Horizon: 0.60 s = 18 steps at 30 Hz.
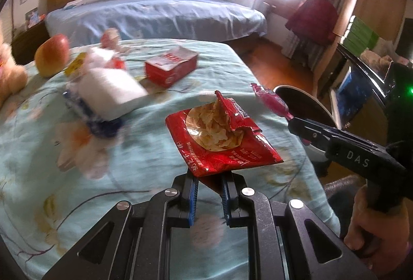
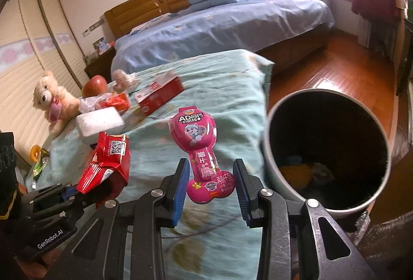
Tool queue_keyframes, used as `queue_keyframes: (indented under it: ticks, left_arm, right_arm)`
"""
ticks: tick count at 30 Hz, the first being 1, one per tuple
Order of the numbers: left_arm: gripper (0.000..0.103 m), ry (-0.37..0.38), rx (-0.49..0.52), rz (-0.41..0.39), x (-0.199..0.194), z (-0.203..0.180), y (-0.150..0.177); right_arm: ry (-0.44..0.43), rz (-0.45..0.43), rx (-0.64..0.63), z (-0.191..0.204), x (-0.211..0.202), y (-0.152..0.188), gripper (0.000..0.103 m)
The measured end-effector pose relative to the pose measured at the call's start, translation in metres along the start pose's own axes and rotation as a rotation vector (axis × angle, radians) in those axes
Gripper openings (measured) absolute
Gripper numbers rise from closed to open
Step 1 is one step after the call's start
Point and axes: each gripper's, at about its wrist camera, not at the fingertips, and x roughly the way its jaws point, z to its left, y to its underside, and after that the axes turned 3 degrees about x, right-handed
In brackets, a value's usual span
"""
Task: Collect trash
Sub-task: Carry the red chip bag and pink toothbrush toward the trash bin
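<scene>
Trash is hanging from both pairs of tongs above the bed with the pale green flowered cover. The left tongs are gripping a torn red snack bag by its lower edge, the blue pads pinched on the foil, so the bag is standing up over the bed with its opened flap raised (a picture of chips shows on its face). The right tongs are holding a pink lollipop-shaped packet by its lower stem, and the packet is sticking up between the blue pads; the pads look slightly apart from its sides in the right wrist view, yet the packet is staying aloft there, so they are closed on it. A hand is grasping the handle of the right tool at the bed's right edge. A grey trash bin with a dark inside is sitting on the wooden floor just beside the bed's right side, and something yellow and crumpled is lying at its bottom. Farther along the bed from the tongs are lying a white tissue pack, a red carton, an apple and a teddy bear. Beyond the bed's far end a second bed in blue sheets is standing.
</scene>
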Motion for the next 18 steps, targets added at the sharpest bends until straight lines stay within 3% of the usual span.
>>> queue_keyframes:
  ticks: [18]
  left_arm:
    - [0.014,0.055,0.12,0.027,0.044,-0.059,-0.031]
  right_arm:
    - [0.1,-0.047,0.107,-0.07,-0.024,-0.004,0.035]
